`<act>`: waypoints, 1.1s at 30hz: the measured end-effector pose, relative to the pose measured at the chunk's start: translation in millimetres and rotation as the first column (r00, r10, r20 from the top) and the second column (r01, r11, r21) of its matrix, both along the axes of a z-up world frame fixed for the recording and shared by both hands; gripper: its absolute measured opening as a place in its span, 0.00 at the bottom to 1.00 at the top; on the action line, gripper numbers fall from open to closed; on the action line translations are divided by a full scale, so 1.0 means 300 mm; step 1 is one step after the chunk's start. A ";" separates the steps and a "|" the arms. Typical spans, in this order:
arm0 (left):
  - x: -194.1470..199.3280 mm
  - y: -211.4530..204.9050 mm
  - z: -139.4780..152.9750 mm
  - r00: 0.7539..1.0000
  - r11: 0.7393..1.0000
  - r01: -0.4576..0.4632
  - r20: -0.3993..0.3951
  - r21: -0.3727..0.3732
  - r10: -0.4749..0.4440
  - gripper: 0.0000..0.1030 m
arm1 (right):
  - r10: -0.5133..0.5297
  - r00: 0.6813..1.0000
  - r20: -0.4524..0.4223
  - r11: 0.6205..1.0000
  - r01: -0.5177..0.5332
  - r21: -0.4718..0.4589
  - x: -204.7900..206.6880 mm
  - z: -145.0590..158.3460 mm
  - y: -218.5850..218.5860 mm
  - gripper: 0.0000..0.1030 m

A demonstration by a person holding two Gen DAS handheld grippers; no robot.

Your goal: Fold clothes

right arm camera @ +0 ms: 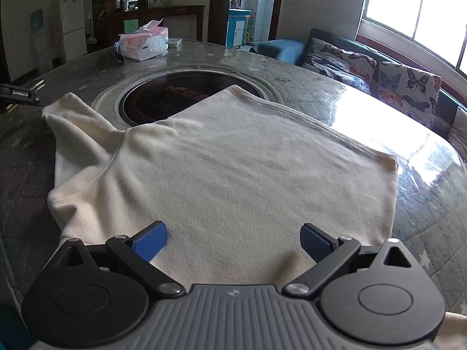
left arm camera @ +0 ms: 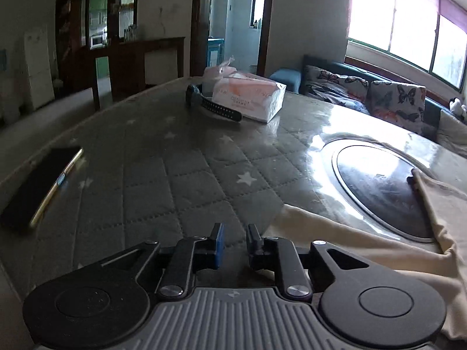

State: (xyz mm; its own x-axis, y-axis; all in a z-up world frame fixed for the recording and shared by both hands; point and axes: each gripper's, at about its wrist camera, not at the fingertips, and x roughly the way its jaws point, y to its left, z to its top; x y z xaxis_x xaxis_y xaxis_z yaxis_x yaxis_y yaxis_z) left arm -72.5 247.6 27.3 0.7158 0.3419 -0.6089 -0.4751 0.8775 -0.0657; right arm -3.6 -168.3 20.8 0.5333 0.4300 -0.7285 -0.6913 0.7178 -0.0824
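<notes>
Cream shirt (right arm camera: 221, 175) spread flat across centre frame, overlapping the round cooktop (right arm camera: 163, 99). Right gripper (right arm camera: 233, 240) jaws wide above its near hem, empty. Left gripper (left arm camera: 235, 245) narrow, nothing between, beside the shirt's sleeve (left arm camera: 335, 233).

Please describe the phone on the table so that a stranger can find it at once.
Start at the round table with its quilted, star-printed cover. The phone lies flat near its left edge, far from the tissue pack. It alone is a dark slab with a gold rim.

Window (left arm camera: 408, 23) glare (right side); dim, fisheye-warped edges.
</notes>
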 end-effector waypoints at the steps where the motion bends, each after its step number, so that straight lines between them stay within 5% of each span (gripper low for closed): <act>1: 0.000 -0.018 0.012 1.000 1.000 0.023 0.014 0.012 -0.023 0.18 | -0.001 1.000 -0.001 1.000 0.001 0.001 0.000 0.000 0.000 0.96; 5: 0.056 -0.097 0.032 0.986 0.987 0.161 0.029 0.022 -0.161 0.18 | -0.008 1.000 -0.001 1.000 0.008 0.003 0.002 -0.001 0.003 0.96; 9: 0.146 -0.133 -0.023 0.973 0.973 0.227 -0.050 0.038 -0.225 0.20 | -0.011 1.000 0.002 1.000 0.011 -0.003 -0.001 0.000 0.008 0.96; 21: 0.260 -0.130 -0.058 0.959 0.944 0.278 -0.108 0.175 -0.263 0.21 | -0.020 1.000 -0.005 1.000 0.020 -0.001 0.000 0.001 0.005 0.97; 24: 0.249 -0.124 -0.055 0.968 0.951 0.242 -0.107 0.192 -0.225 0.35 | -0.024 1.000 -0.003 1.000 0.024 -0.002 0.002 -0.002 0.007 1.00; 29: 0.198 -0.195 0.008 0.970 0.958 0.241 -0.060 0.155 -0.235 0.36 | -0.021 1.000 0.007 1.000 0.021 -0.008 -0.001 -0.001 0.011 1.00; 33: 0.140 -0.348 0.071 0.917 0.918 0.394 0.044 0.049 -0.396 0.34 | -0.025 1.000 0.010 1.000 0.025 -0.003 -0.004 -0.001 0.008 1.00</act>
State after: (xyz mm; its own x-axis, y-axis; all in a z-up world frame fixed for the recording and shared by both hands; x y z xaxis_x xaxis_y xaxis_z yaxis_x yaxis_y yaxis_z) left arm -30.5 143.1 48.7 0.8274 0.0473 -0.5596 -0.0862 0.9953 -0.0433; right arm -4.8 -165.8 20.4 0.5511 0.4143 -0.7243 -0.6722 0.7348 -0.0911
